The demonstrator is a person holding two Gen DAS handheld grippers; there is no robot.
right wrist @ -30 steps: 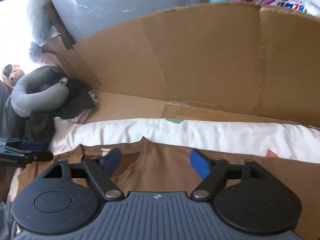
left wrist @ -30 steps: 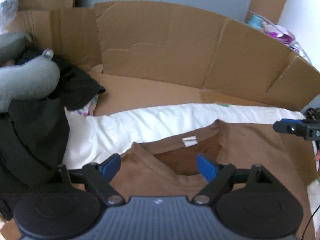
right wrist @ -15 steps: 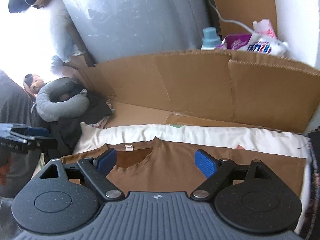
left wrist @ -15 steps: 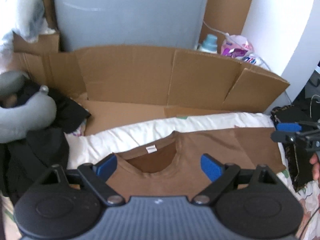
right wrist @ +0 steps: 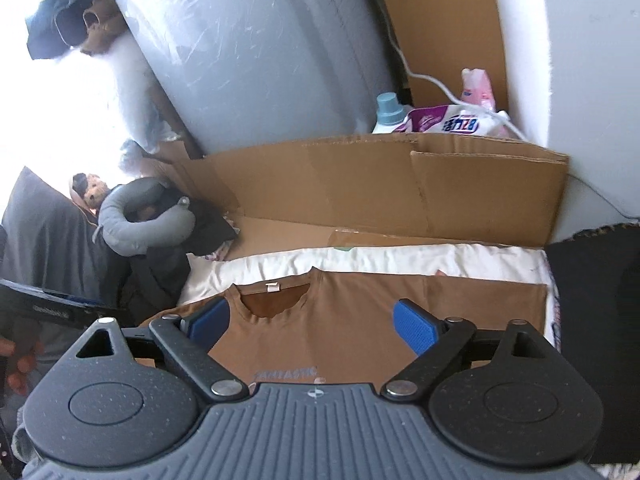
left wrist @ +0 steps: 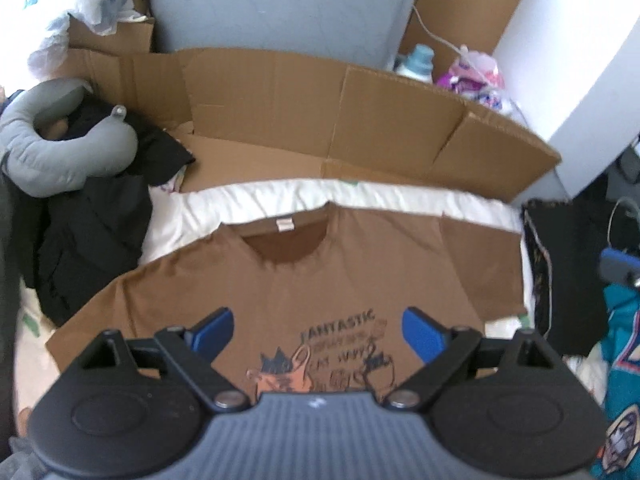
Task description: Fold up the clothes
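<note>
Where legible, "FANTASTIC" on brown T-shirt [left wrist: 344, 280]

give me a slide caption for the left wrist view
Open left tongs above a brown t-shirt spread flat, print side up, on white bedding.

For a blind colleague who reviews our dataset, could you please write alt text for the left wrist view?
A brown T-shirt lies spread flat, print side up, on a white sheet, with the open left gripper above its "FANTASTIC" print and holding nothing. Behind stands a cardboard wall; at left, a grey neck pillow rests on dark clothes.
</note>
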